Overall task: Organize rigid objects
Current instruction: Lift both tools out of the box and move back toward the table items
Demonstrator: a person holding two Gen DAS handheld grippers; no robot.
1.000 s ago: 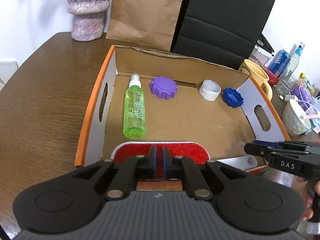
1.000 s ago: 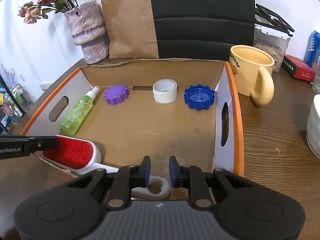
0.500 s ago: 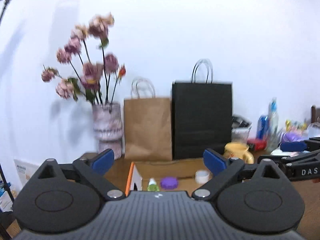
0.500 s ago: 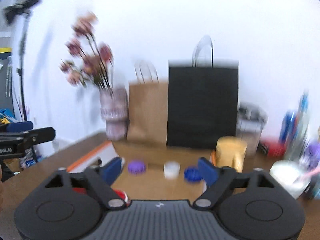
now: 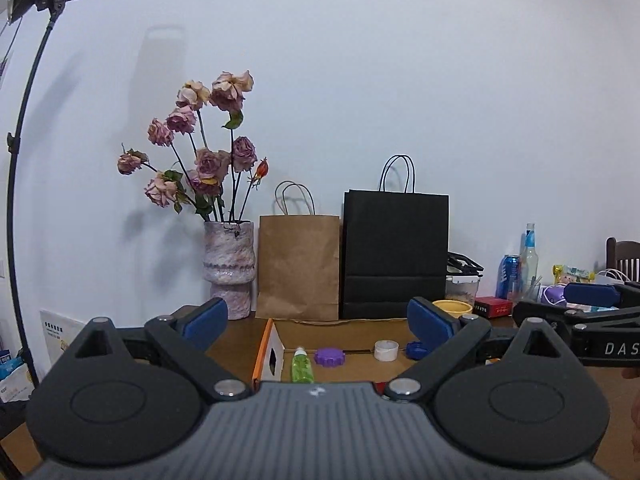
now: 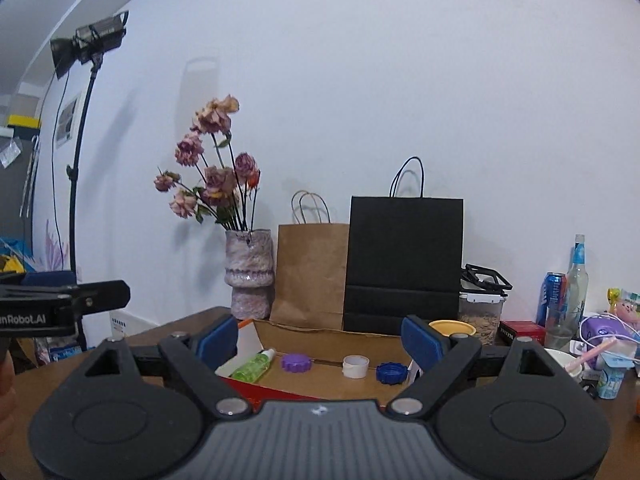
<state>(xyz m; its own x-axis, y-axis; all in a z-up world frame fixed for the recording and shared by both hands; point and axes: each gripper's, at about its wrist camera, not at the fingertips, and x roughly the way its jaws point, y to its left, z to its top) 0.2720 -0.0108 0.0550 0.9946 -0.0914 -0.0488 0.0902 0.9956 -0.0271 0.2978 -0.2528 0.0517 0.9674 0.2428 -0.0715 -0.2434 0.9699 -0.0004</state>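
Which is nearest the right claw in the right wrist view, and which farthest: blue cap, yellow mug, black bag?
1. Blue cap, inside the cardboard box, near its right wall.
2. Yellow mug, just beyond the box, right.
3. Black bag, against the back wall.

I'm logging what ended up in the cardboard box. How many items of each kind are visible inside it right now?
Green spray bottle: 1
Purple caps, ridged: 1
White caps: 1
Blue caps, ridged: 1
Red brush, only partly visible behind the gripper: 1
Total: 5
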